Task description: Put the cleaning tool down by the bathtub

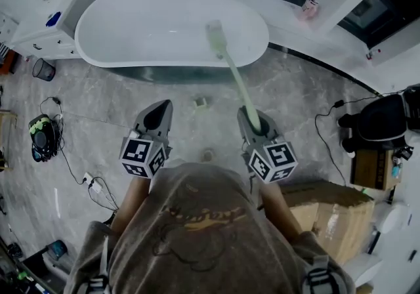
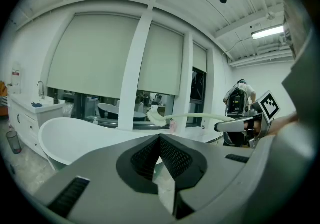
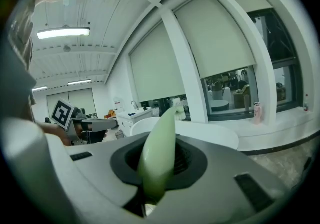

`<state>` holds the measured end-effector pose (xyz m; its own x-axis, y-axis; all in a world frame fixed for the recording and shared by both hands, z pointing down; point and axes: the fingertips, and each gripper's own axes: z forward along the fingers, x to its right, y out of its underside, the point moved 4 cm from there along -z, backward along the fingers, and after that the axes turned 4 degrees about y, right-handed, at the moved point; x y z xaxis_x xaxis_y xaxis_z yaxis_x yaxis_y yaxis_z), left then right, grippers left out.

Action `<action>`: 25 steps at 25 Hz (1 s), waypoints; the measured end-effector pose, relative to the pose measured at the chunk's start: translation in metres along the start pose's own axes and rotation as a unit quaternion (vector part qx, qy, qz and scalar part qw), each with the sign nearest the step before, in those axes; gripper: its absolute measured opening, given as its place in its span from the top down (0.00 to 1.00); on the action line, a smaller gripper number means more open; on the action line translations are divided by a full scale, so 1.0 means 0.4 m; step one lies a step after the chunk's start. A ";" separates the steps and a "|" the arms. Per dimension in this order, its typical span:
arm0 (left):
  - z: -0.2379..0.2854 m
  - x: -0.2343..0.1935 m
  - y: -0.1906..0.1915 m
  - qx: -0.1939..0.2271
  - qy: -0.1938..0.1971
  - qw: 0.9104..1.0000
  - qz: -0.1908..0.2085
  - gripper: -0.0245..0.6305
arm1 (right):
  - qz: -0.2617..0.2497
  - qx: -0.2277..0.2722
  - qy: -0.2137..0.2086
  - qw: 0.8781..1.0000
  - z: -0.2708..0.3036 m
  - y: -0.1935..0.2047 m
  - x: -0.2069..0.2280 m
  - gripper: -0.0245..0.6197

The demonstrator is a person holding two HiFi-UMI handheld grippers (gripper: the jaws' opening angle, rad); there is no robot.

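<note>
A black bin (image 1: 44, 69) stands left; a cardboard box (image 1: 330, 212) sits right.

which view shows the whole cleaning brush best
The head view: the whole cleaning brush shows, from the right gripper to its head against the bathtub. The left gripper view shows it small, side-on; the right gripper view foreshortens its handle.

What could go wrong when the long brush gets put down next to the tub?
1. The right gripper pinches only the very end of the brush, so the long handle might wobble or slip on the way down.
2. The brush head hangs over the bathtub and could bump its rim.
3. A small green thing sits on the floor beside the tub, and the brush might land on it.
</note>
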<state>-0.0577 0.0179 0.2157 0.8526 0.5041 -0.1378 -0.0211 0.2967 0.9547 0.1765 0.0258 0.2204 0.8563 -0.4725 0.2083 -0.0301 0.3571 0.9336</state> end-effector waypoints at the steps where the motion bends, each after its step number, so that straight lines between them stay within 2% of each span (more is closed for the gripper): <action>1: 0.005 -0.006 -0.001 0.001 -0.003 1.000 -0.003 0.95 | -0.002 -0.002 -0.002 1.000 0.010 -0.003 0.006 0.89; 7: 0.037 -0.063 0.002 0.000 -0.016 1.000 -0.014 0.95 | -0.004 -0.014 -0.004 1.000 0.081 -0.017 0.024 0.89; 16: 0.100 -0.169 -0.022 0.000 -0.011 1.000 -0.014 0.95 | -0.007 -0.021 0.005 1.000 0.172 -0.035 0.016 0.89; 25: 0.167 -0.253 0.019 -0.008 -0.012 0.999 -0.028 0.95 | -0.005 -0.038 0.016 0.999 0.276 0.002 0.038 0.89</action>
<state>-0.1093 -0.0852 0.2546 0.8651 0.4663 -0.1848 0.0191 0.3377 0.9411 0.1325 -0.0699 0.2562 0.8729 -0.4502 0.1881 0.0164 0.4123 0.9109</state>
